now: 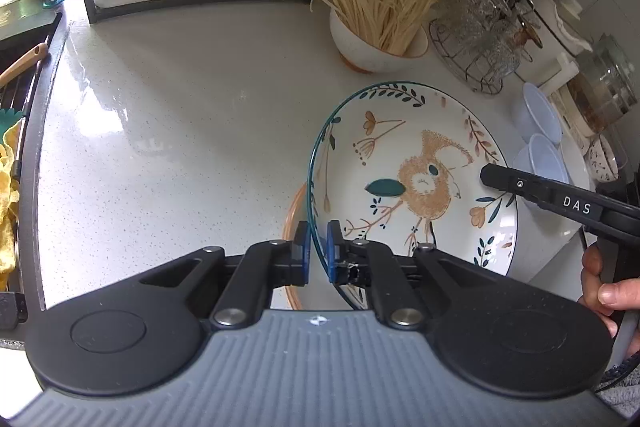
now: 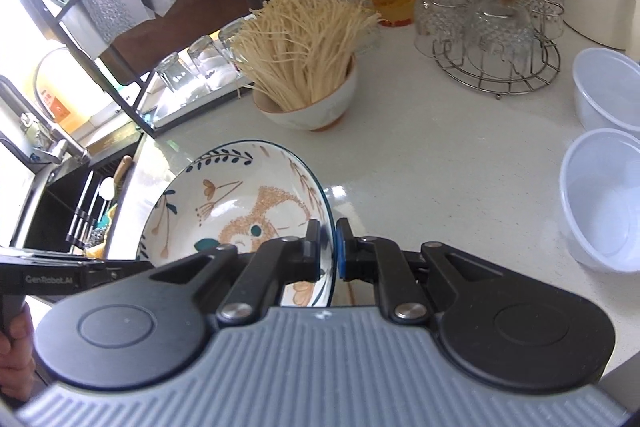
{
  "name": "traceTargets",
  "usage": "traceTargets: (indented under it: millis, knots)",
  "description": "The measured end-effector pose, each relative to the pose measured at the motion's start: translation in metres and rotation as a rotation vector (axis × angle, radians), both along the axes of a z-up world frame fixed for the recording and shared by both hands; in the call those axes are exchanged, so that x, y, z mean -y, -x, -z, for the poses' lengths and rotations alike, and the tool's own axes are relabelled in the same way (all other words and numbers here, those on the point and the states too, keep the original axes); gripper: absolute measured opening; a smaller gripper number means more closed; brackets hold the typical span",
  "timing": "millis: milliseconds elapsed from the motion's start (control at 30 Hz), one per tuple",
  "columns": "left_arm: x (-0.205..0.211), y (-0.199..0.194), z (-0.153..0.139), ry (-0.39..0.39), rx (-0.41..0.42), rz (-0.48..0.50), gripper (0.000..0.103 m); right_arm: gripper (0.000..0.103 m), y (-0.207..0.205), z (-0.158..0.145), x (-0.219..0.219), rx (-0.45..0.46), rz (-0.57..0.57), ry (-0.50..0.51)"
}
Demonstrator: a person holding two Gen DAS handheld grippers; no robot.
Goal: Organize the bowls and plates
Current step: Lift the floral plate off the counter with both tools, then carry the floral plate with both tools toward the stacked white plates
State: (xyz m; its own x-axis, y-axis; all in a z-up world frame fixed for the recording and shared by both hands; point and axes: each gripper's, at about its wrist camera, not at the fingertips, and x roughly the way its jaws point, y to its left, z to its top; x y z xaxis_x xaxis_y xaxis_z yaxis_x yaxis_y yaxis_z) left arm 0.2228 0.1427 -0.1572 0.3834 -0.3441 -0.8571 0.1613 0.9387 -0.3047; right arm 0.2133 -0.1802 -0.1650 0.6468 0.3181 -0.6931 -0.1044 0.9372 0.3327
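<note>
Both grippers are pinching the same bird-patterned plate (image 1: 416,183) by opposite edges. The left gripper (image 1: 318,251) is clamped on the blue rim at its near-left side; the right gripper (image 2: 328,247) is clamped on the rim across from it. Jaws on both are closed onto the rim, blue pads pressing either face.

The plate is hanging tilted above the speckled counter (image 1: 180,127), not resting flat. An orange-rimmed dish (image 1: 290,227) is showing just under its left edge, likely the stack it belongs to; whether they are touching cannot be told.

Noodle bowl (image 1: 372,43) and glass rack (image 2: 496,55) are standing behind, clear plastic bowls (image 2: 604,199) to the right.

Doing it well: both hands should be travelling together at one pace, keeping the plate level so the thin rim is not twisting out of the pads. Lowering should be slow, centred over the dish beneath, with neither grip loosening until the plate is seated.
</note>
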Motion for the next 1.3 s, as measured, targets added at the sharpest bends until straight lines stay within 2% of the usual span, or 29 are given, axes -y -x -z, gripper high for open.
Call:
traceTargets:
  millis: [233,367,667,933,1300]
  knots:
    - [0.01,-0.001,0.006,-0.027,-0.026,0.024,0.01,0.011,0.003,0.007,0.008,-0.016,-0.001,0.006]
    - [0.018,0.0,0.008,-0.076,-0.034,0.059,0.012,0.011,0.003,0.008,0.007,-0.018,-0.013,0.025]
    - [0.025,-0.003,0.019,-0.127,-0.067,0.077,0.013,0.011,0.001,0.009,0.0,-0.03,-0.036,0.064]
    - [0.029,-0.005,0.02,-0.132,-0.08,0.087,0.014,0.012,0.002,0.007,-0.006,-0.015,-0.044,0.107]
    - [0.02,-0.008,0.019,-0.084,-0.107,0.085,0.015,0.012,0.002,0.009,-0.008,-0.021,-0.027,0.113]
